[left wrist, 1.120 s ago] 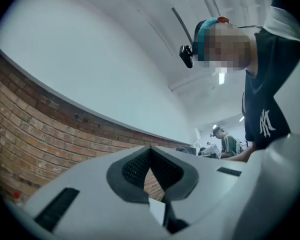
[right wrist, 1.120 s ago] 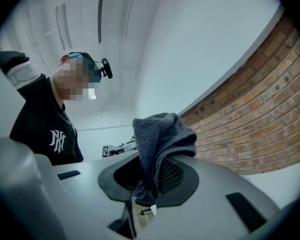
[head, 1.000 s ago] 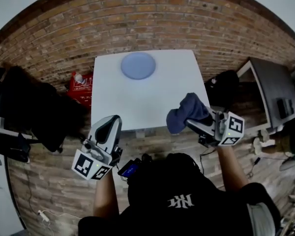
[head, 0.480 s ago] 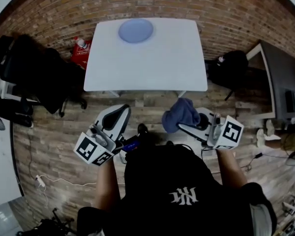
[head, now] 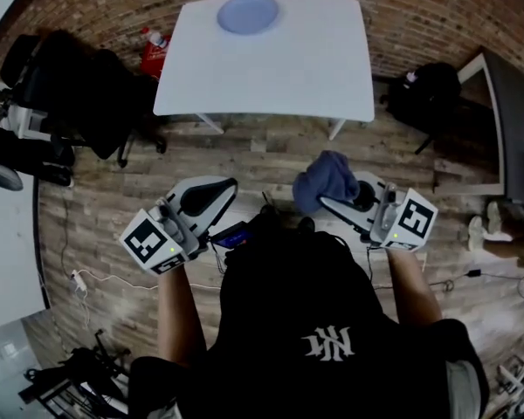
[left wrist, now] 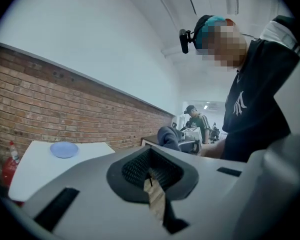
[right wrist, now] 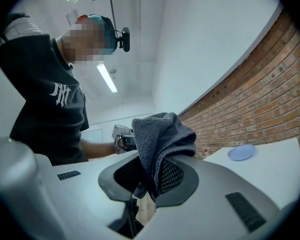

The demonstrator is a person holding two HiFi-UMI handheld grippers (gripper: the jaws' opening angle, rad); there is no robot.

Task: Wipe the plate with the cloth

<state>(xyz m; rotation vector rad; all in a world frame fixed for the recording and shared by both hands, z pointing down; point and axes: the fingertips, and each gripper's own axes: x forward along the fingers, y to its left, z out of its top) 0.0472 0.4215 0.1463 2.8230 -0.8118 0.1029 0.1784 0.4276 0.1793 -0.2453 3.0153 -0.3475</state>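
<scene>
Cloth point(right wrist: 162, 134) lower end hidden inside right gripper point(right wrist: 149, 176) jaws; grey desk point(head: 517, 120) cut off at right edge.

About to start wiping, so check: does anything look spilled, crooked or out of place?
Nothing stands out. The plate lies flat on the table, nothing spilled, and the cloth is bunched in the right gripper. The left gripper is shut and empty.

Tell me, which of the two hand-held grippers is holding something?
The right hand-held gripper: a grey-blue cloth is pinched between its jaws. The left hand-held gripper is shut on nothing.
</scene>
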